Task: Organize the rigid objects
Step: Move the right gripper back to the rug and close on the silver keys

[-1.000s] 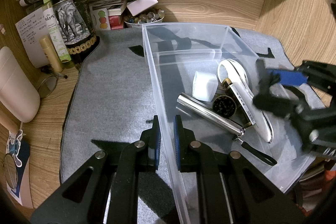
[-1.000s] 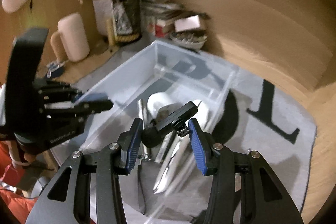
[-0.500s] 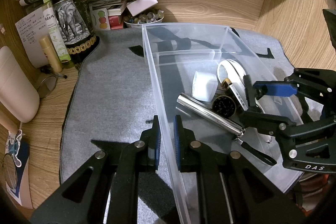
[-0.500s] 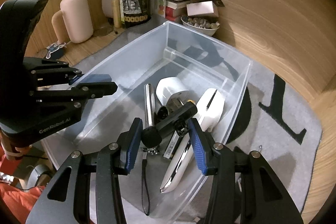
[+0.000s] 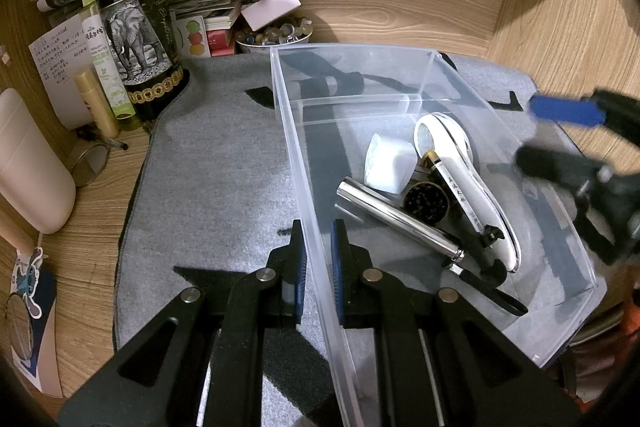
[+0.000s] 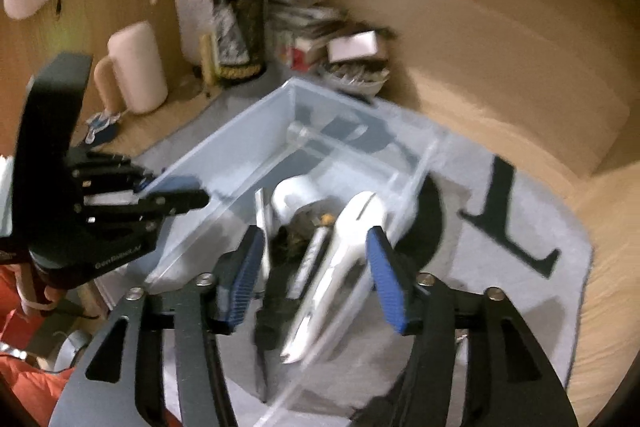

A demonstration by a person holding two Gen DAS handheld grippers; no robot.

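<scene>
Left gripper [image 5: 319, 259] is clamped on the near long wall of the clear plastic storage bin [image 5: 420, 71], one pad outside and one inside, holding it steady on the grey felt mat [image 5: 224, 163]. Right gripper [image 6: 316, 267] hangs over the bin's near end with its blue pads spread wide and nothing between them. Inside the bin, piled together: chrome metal cylinder [image 5: 396, 217], black clip-like gadget [image 5: 486, 249], black round tin with speckled lid [image 5: 425, 202], white pen-like tube with printed text [image 5: 460, 195], long white glossy handheld device [image 5: 468, 183], white rounded cube [image 5: 388, 163]. Compartment behind the divider holds nothing. No loose items on the mat, so collection looks mostly done; arranging within the bin may remain. Far corner: dark wine bottle with elephant label [image 5: 136, 27], bowl of beads [image 5: 274, 35], paper stack, likely just background.
</scene>
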